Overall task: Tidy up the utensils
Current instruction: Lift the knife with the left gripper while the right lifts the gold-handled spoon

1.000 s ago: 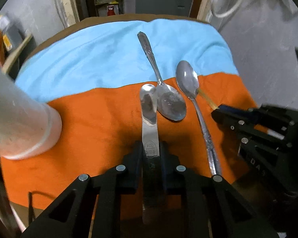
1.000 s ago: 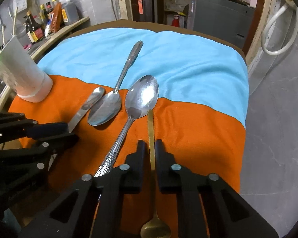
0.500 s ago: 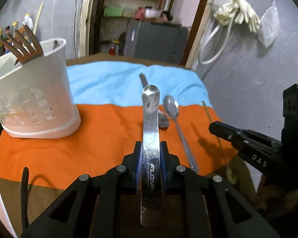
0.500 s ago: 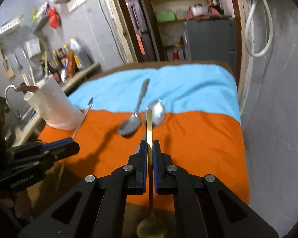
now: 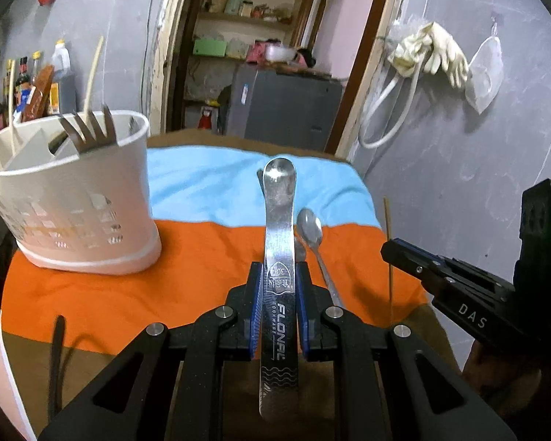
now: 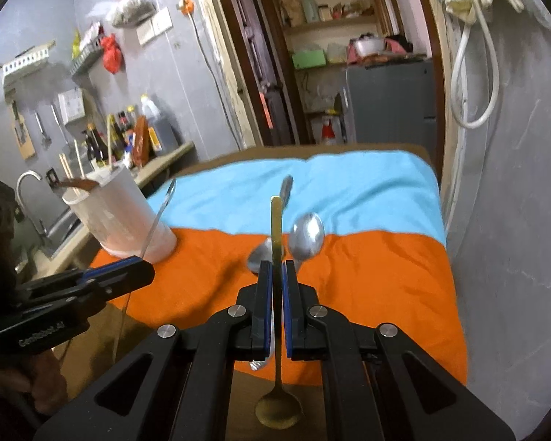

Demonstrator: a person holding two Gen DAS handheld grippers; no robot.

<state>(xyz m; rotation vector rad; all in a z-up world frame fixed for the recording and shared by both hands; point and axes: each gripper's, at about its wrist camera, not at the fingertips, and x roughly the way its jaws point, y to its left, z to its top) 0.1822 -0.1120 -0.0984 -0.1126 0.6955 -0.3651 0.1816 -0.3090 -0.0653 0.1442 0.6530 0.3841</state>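
Hovering above the table point(image 5: 92, 294), the left tongs point(image 5: 278, 294) clamp a steel utensil point(image 5: 278, 220); the right tongs point(image 6: 277, 294) pinch a gold spoon point(image 6: 276, 404).

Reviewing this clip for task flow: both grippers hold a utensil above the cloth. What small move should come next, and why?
Probably carry the left gripper toward the white caddy at its left. It is shut on the steel utensil, lifted clear of the cloth, and the caddy already holds a fork. The right gripper, clamped on the gold spoon, can follow.
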